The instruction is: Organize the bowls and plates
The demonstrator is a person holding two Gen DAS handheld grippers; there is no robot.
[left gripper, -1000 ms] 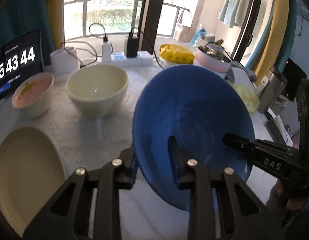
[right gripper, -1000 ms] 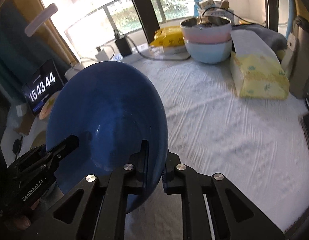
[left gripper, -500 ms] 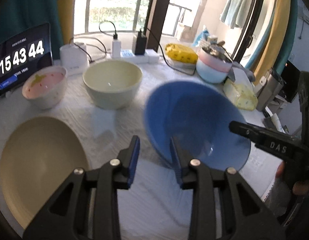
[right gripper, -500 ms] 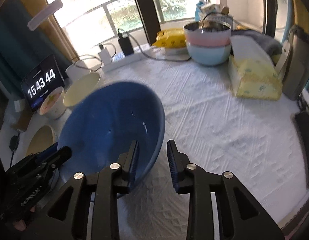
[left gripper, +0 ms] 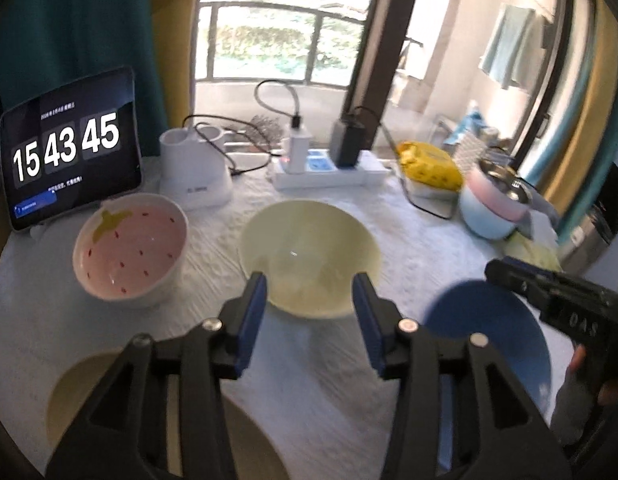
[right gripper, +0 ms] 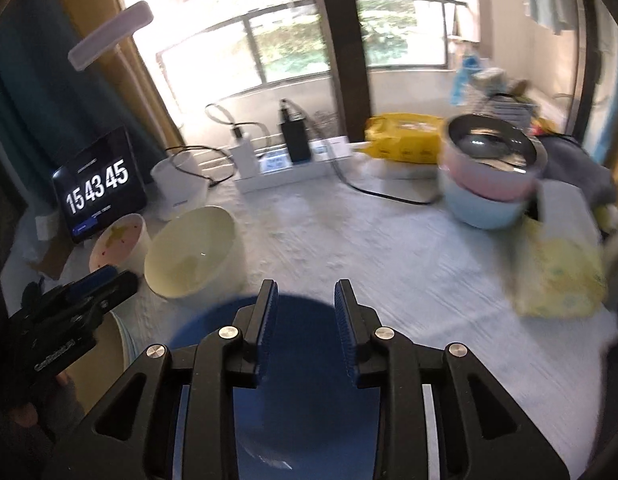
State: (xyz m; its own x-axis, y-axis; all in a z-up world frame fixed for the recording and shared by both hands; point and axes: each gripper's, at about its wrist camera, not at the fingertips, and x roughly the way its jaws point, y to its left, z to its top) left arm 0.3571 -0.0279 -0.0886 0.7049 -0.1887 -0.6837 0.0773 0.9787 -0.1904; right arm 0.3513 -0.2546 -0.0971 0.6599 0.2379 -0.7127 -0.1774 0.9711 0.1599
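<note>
The blue bowl sits upright on the white cloth, right of the left gripper, and neither gripper grips it. My left gripper is empty, its jaws opening, and its fingers frame the near side of the cream bowl from a distance. To that bowl's left stands the pink strawberry bowl, and a cream plate lies at the lower left. My right gripper hovers open over the blue bowl, pads clear of its rim. The cream bowl stands to its left.
A tablet clock, a white holder and a power strip with cables line the back. Stacked pink and pale blue bowls and a yellow tissue pack stand at the right. A yellow packet lies behind.
Both grippers let go of the blue bowl, which went from tilted in their grip to flat on the cloth. Both drew back and up; the left swung toward the cream bowl.
</note>
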